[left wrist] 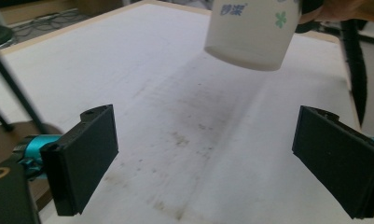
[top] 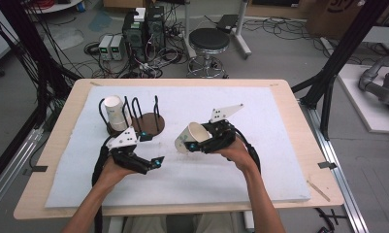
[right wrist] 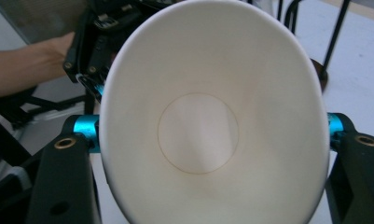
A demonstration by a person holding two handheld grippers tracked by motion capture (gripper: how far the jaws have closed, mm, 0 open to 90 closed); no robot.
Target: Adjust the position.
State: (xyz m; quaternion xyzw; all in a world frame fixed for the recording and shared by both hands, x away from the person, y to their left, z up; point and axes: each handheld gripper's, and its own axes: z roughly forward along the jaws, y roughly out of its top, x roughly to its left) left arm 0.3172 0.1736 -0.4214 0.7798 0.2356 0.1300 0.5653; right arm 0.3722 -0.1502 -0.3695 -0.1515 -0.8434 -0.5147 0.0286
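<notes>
Nearest me, my left tongs (top: 152, 162) gape empty by the table's near edge, while my right tongs (top: 196, 144) pinch a light, crushable paper cup (top: 186, 138) mid-table; grip its wall gently.

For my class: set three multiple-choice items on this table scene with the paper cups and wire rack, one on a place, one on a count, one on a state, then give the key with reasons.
1. Where is the cup that no gripper holds?
A. In the wire rack
B. On the stool
C. At the table's near edge

2. How many paper cups are there?
A. One
B. Two
C. Four

3. How do the left gripper's jaws stand?
A. Shut on a cup
B. Shut on the rack
C. Open, holding nothing

Key: 1 A, the free cup stands among the wire rack loops. 2 B, that one plus the held cup in the right gripper. 3 C, the left gripper shows bare mat between its jaws.
</notes>
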